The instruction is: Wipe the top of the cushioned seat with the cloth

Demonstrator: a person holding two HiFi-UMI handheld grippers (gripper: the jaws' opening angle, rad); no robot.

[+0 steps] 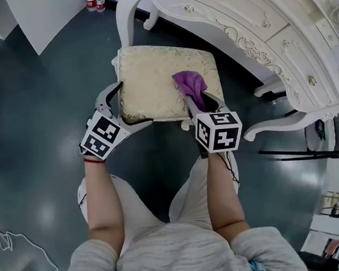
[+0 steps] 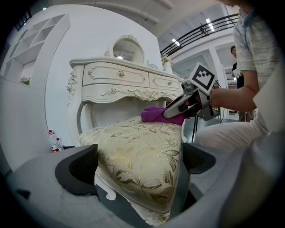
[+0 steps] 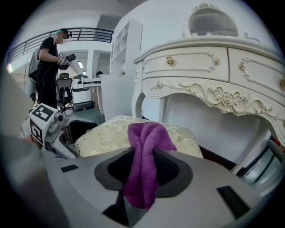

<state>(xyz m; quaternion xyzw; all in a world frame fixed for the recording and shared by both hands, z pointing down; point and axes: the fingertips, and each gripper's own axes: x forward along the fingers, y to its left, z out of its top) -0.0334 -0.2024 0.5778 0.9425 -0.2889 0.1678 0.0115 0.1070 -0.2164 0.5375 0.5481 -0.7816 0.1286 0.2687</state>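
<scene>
Pinching fuzzy purple cloth (image 3: 144, 138) (right gripper (image 3: 142, 168)), draped on square brocade seat (image 1: 149, 83)

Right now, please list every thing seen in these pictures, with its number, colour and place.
cushioned seat: one, cream with gold leaves, in the middle
cloth: one, purple, on the seat's right side
dressing table: one, white with gold knobs, behind the seat
bottles: two, clear with red labels, on the floor, beyond the seat, left
bystander: one, dark clothes, in the background
left gripper: one, grey, jaws clamped on the seat's near corner
right gripper: one, grey, jaws shut on the cloth
</scene>
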